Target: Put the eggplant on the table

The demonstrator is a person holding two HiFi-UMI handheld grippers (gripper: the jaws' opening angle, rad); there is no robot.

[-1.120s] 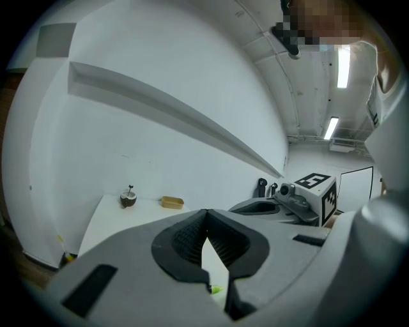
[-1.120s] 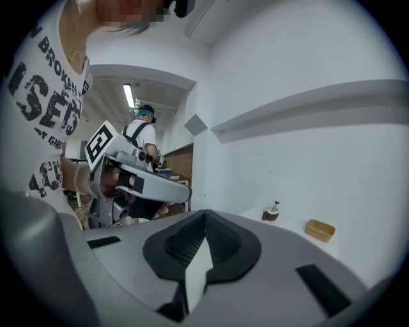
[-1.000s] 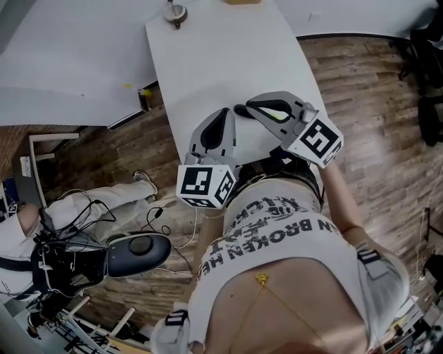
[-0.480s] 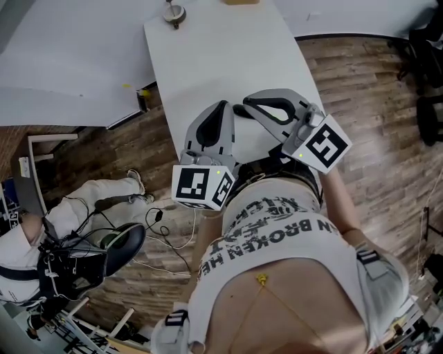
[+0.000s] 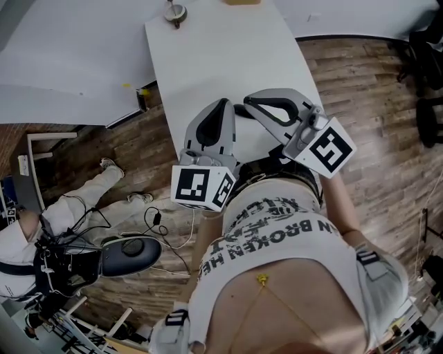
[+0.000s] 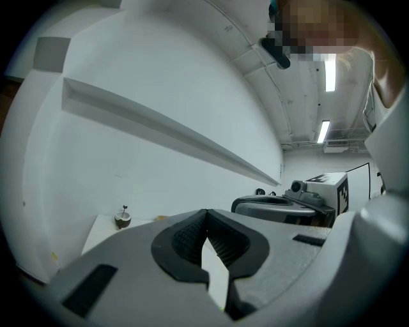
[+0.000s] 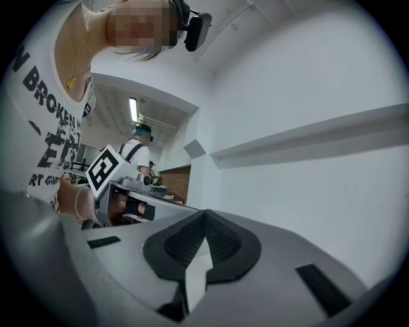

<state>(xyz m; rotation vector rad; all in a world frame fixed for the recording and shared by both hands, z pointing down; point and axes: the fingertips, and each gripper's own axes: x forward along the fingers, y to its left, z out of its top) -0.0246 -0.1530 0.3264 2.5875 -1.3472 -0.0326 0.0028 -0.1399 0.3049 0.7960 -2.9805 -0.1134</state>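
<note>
No eggplant shows in any view. My left gripper (image 5: 223, 105) and my right gripper (image 5: 239, 109) hang side by side over the near end of the long white table (image 5: 208, 62), both pointing level along it. The left jaws (image 6: 206, 216) are shut tip to tip with nothing between them. My right gripper (image 7: 204, 214) is shut and empty as well. Each gripper view shows the other gripper beside it: the right gripper (image 6: 281, 205), the left gripper (image 7: 128, 191).
A small round object with a stem (image 5: 176, 12) sits at the table's far end, next to a tan thing (image 5: 242, 1) at the edge of view. A second person (image 5: 76, 207) sits on the wooden floor at left among cables and a chair (image 5: 131, 252).
Both grippers have risen a little, and the right one's marker cube drifts right. The person on the floor has shifted their legs, and the chair beside them has moved.
</note>
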